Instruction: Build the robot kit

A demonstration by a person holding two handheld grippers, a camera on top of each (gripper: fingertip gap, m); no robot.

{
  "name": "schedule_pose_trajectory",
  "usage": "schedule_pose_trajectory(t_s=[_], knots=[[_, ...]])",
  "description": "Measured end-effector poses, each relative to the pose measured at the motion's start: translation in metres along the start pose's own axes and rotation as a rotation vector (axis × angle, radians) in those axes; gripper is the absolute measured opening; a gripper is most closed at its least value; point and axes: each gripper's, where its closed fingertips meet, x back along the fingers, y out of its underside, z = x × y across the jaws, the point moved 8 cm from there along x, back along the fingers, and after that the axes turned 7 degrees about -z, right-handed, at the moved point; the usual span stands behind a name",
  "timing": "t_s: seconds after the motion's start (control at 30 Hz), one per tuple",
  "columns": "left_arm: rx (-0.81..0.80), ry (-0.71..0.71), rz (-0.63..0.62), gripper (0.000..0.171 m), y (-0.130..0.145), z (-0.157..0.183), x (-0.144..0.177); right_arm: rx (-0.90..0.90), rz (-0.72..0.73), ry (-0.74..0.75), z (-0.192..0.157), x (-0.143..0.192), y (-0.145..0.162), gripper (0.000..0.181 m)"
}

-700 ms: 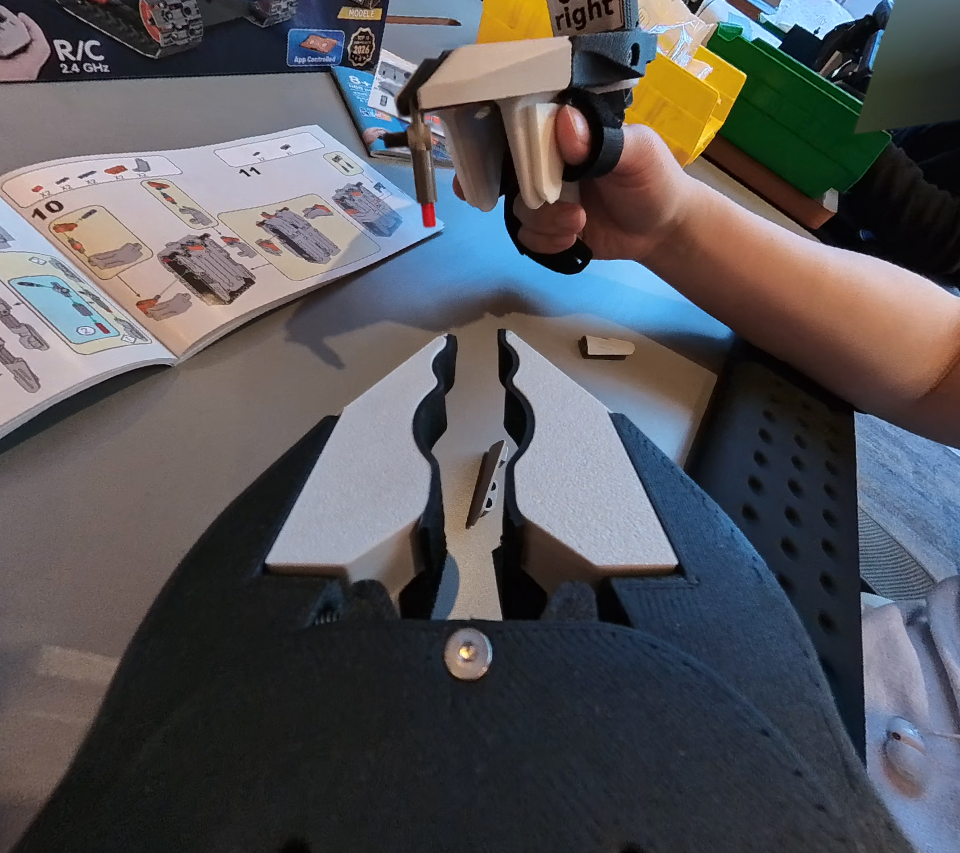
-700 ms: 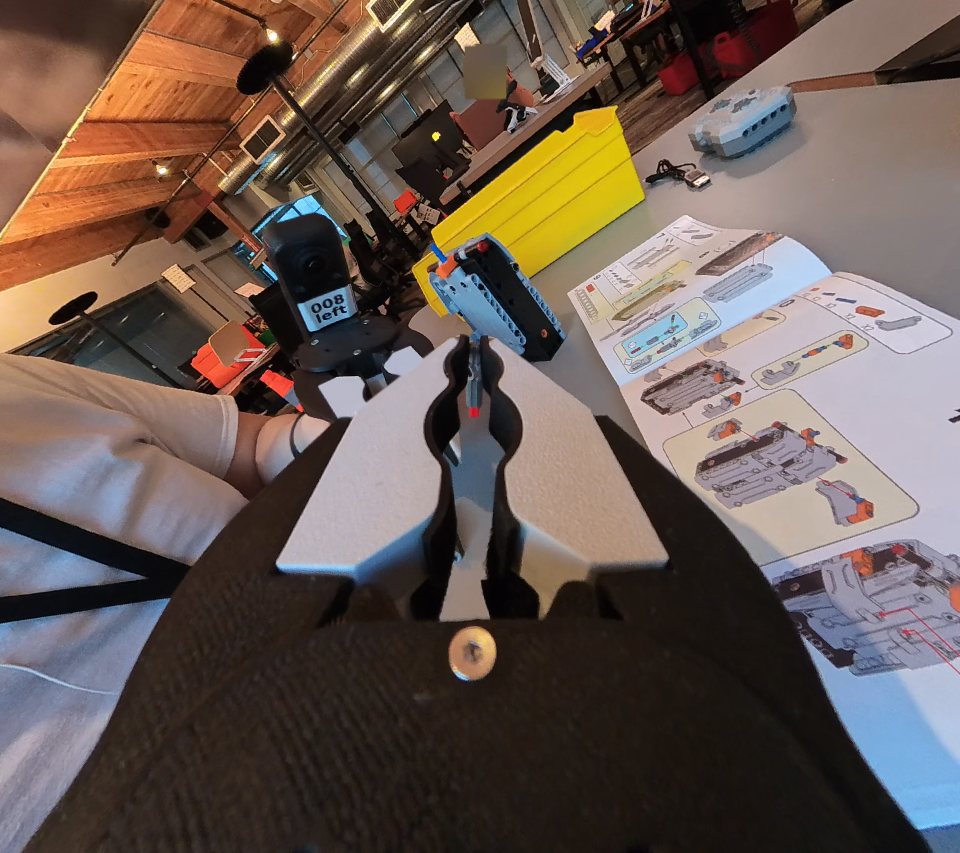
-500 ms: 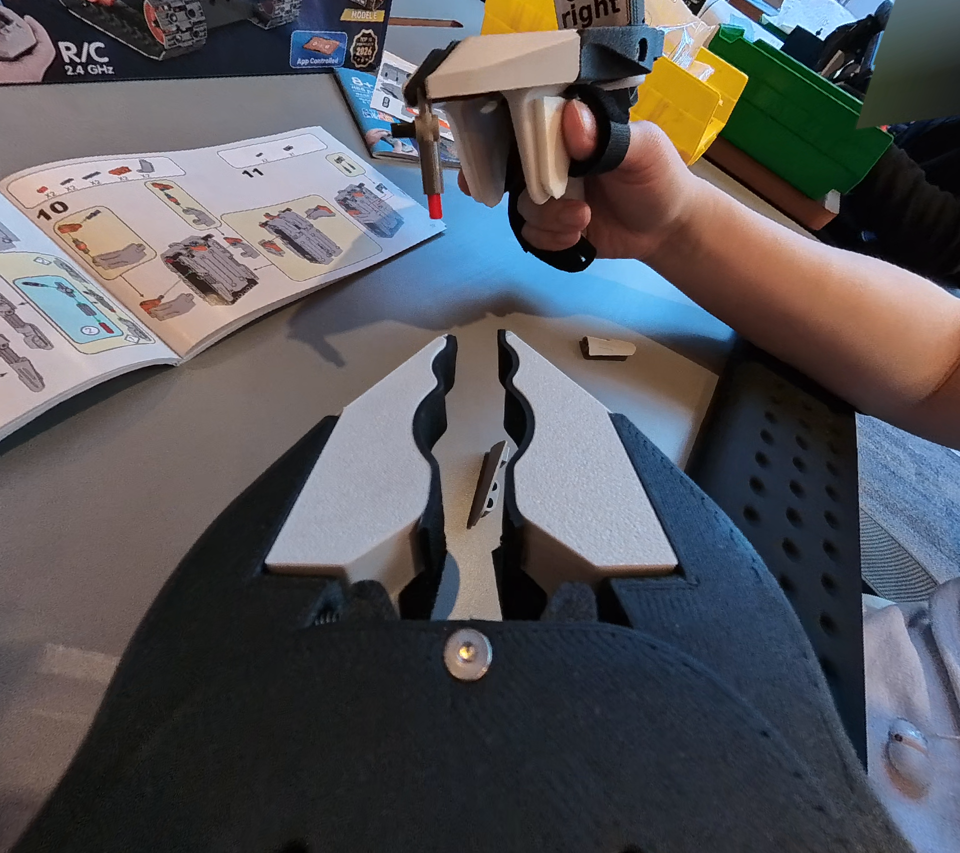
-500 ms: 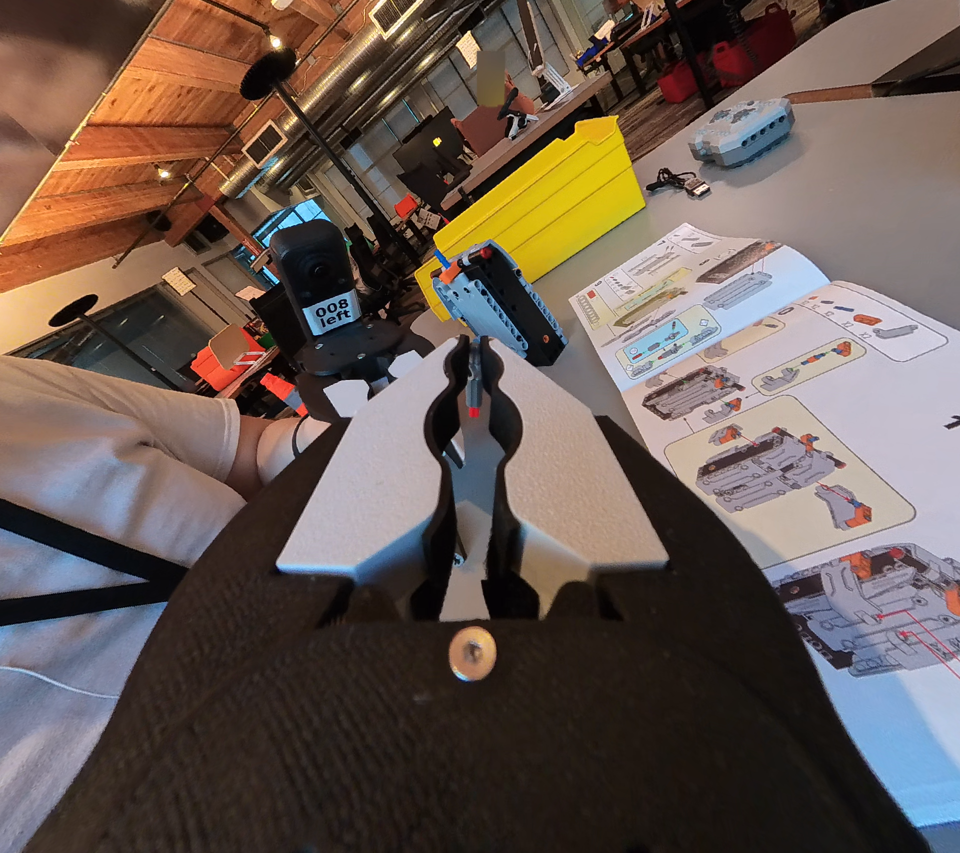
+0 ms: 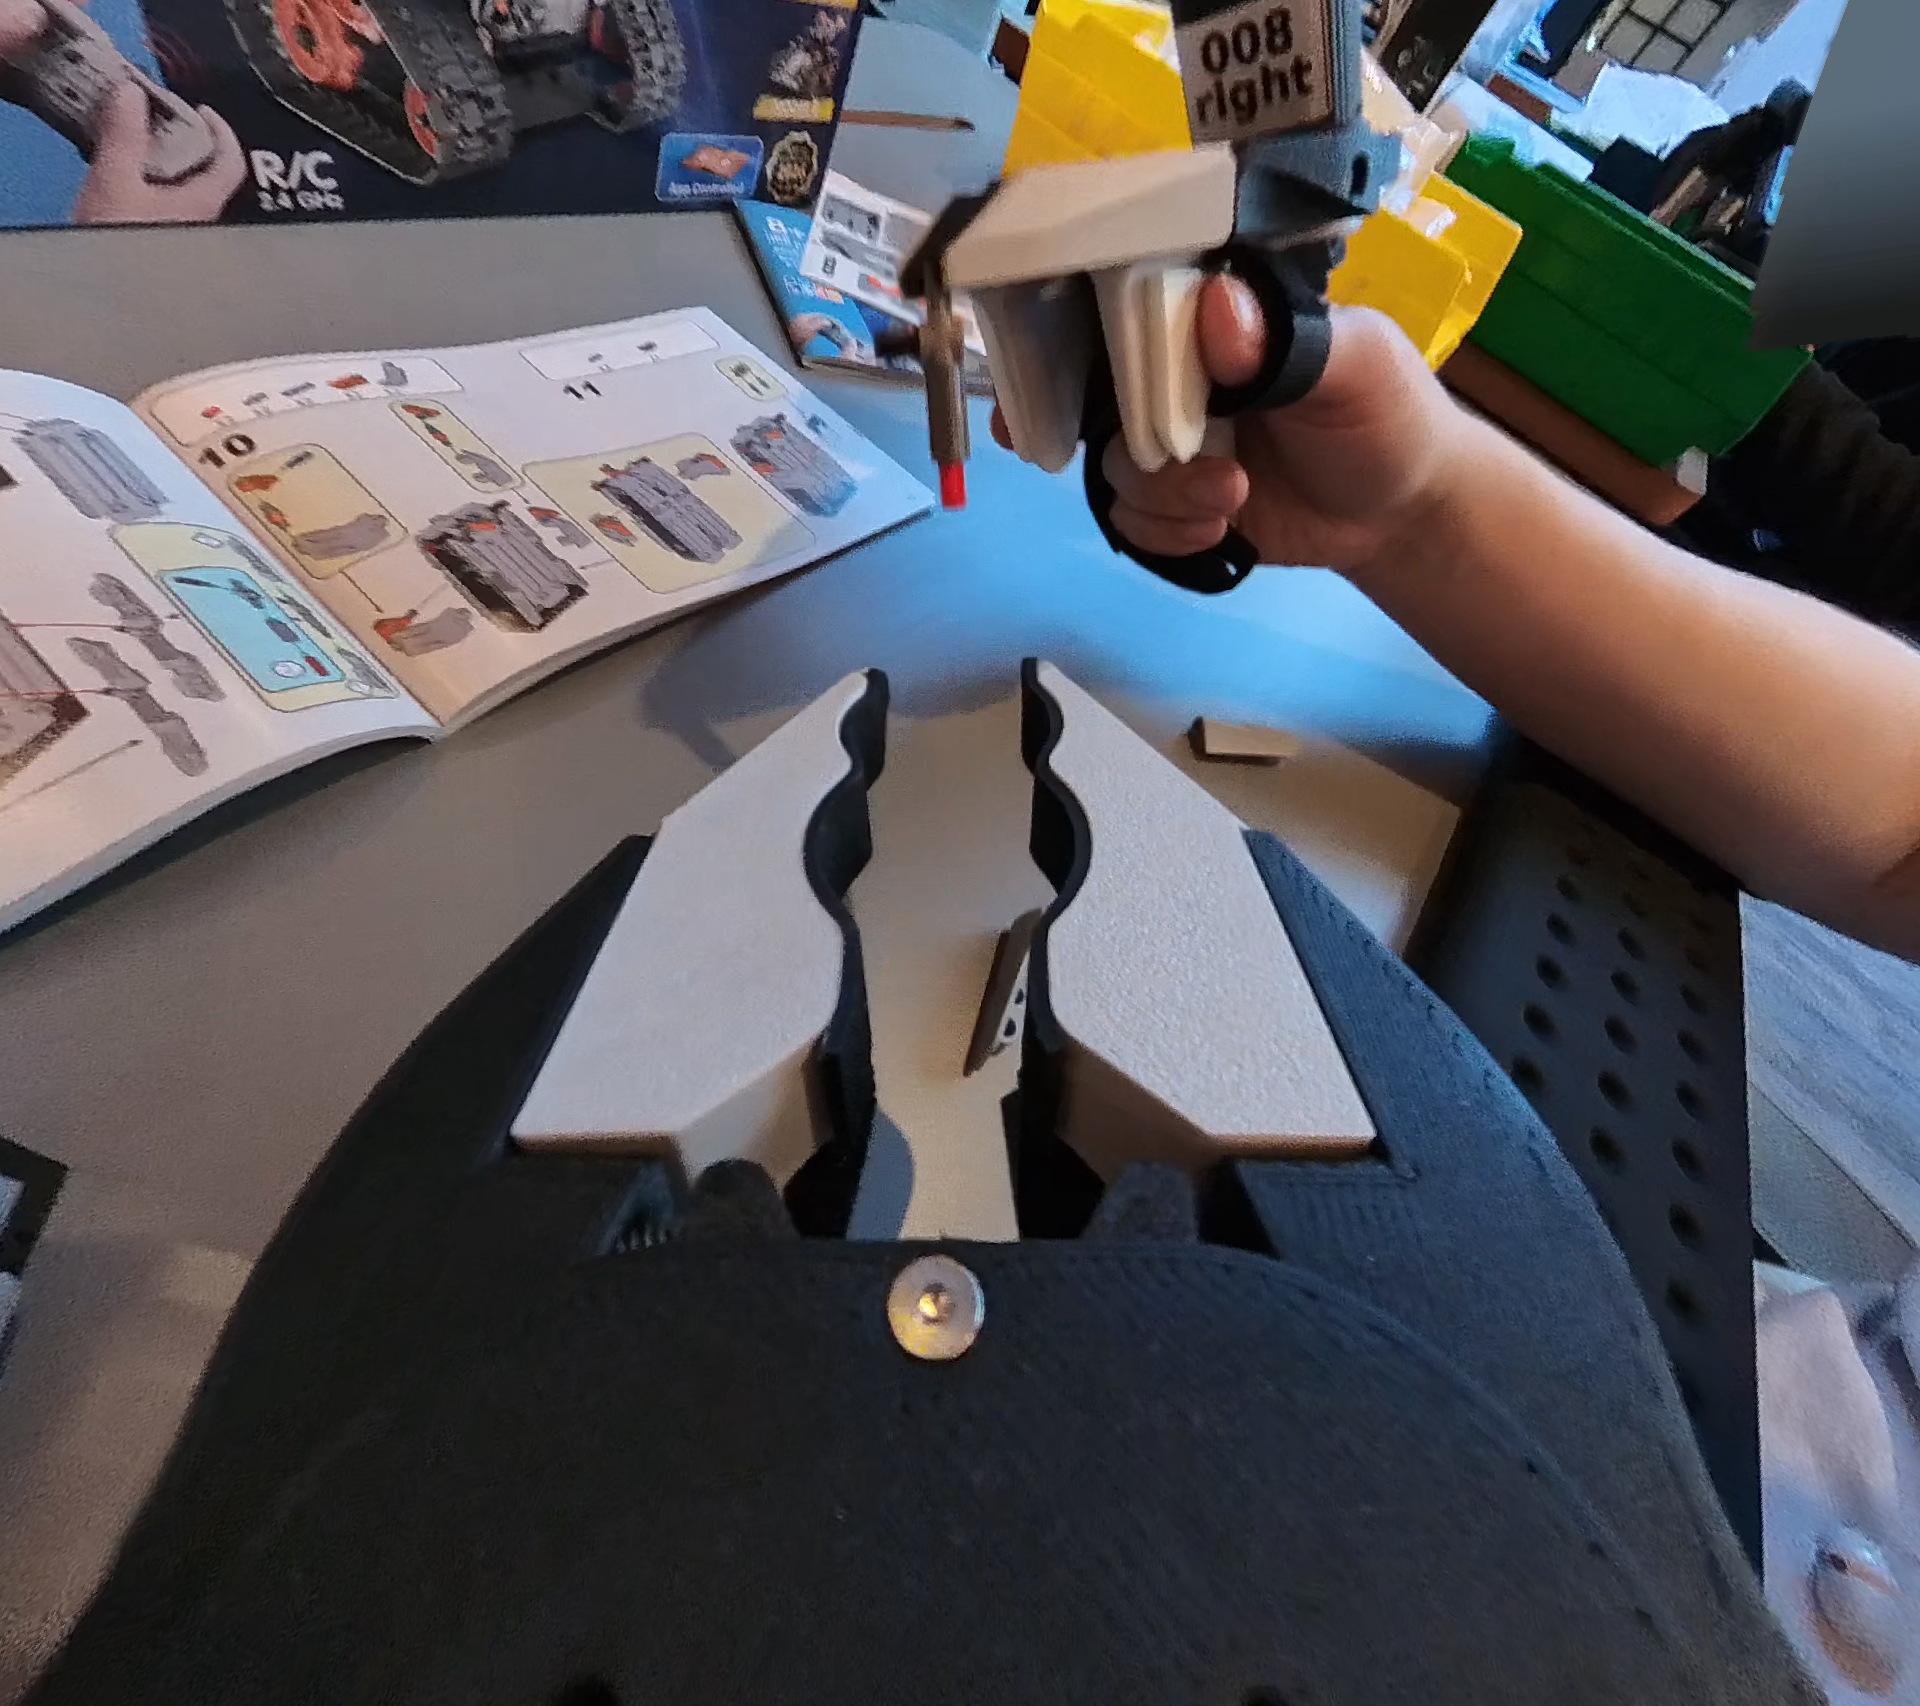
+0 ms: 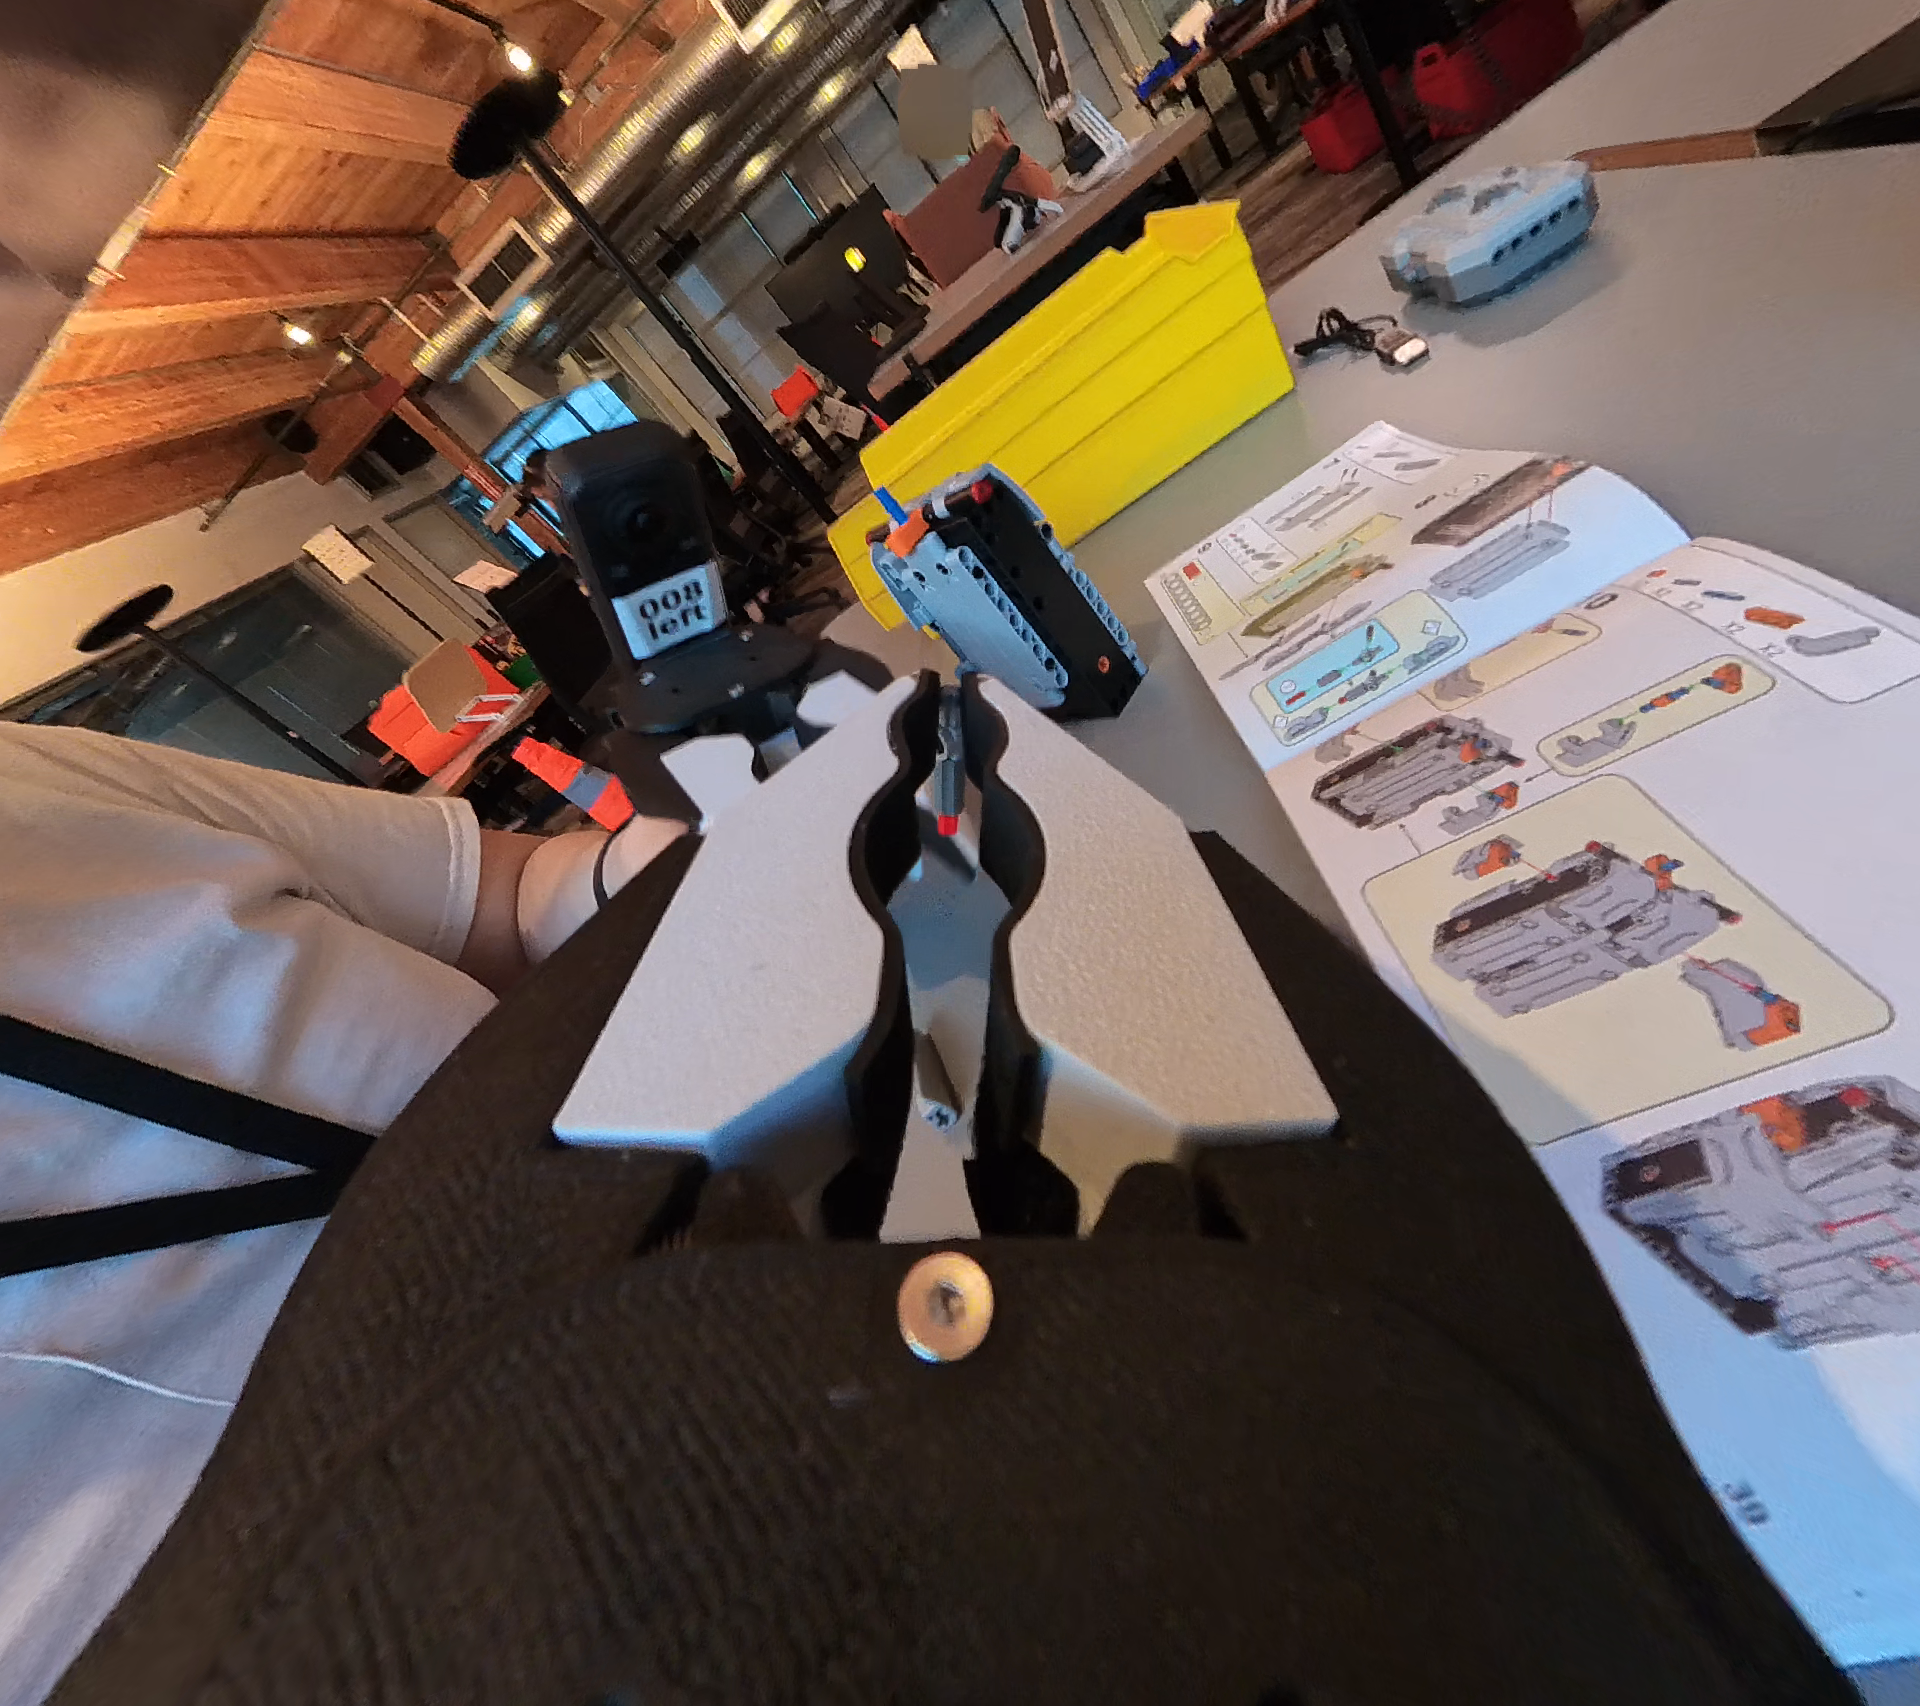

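Right gripper (image 6: 943, 700) pinches a thin grey rod with a red tip (image 6: 947, 773) between its fingertips. In the left wrist view the rod (image 5: 948, 420) hangs tip-down, above the table (image 5: 260, 981), clear of everything. Left gripper (image 5: 951, 690) sits low over the table, fingers apart with nothing between them. Open instruction booklet (image 6: 1621, 825) lies flat beside both. A grey-and-black block assembly (image 6: 1003, 596) stands just ahead of the right gripper, yellow bin (image 6: 1091, 399) behind it. A small tan piece (image 5: 1236, 740) lies near the left gripper.

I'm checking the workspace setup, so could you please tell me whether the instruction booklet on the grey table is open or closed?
Open: the white paper instruction booklet lies spread flat on the grey table, two illustrated pages showing either side of its centre fold.
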Motion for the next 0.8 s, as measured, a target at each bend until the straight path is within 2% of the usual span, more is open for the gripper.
schedule_pose_trajectory(t_s=[0.1,0.27,0.43,0.6,0.8], knots=[[-0.001,-0.007,0.067,0.032,-0.006,0.000,0.005,-0.020,-0.080,0.114,-0.005,-0.005,0.004,0.002],[-0.001,0.049,0.069,0.026,-0.006,0.003,0.005,0.007,-0.139,0.076,-0.023,-0.020,0.008,0.002],[0.005,0.063,0.065,0.011,-0.006,0.003,0.004,-0.013,-0.159,0.066,-0.022,-0.026,0.013,0.002],[-0.012,0.012,0.027,0.011,-0.004,-0.001,0.001,-0.064,-0.159,0.110,-0.021,-0.028,0.016,0.002],[-0.010,0.024,0.037,0.007,-0.005,0.000,0.002,-0.068,-0.184,0.119,-0.023,-0.035,0.020,0.002]])
